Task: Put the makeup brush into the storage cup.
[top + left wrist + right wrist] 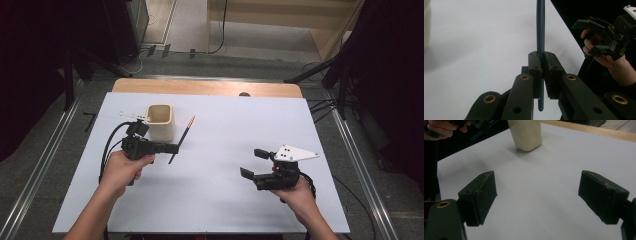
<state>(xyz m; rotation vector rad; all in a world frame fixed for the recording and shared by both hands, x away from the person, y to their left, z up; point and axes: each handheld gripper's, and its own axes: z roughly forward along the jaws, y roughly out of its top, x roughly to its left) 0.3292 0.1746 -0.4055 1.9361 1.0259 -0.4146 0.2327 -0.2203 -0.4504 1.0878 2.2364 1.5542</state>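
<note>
Overhead, the left gripper (172, 148) is gripping a dark pencil (183, 137) beside the cream cup (161, 122), while the right gripper (254, 163) is waiting open over the white table (215, 200). Along the left jaws, the pencil (540, 30) is sitting clamped upright; keeping it steep should help it into the cup. Beyond the right jaws, spread wide and empty, the cup (526, 133) is standing.

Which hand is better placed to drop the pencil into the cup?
Left. The left gripper is shut on the thin dark pencil, right beside the cream square cup; the right gripper is open, empty and farther away.
</note>
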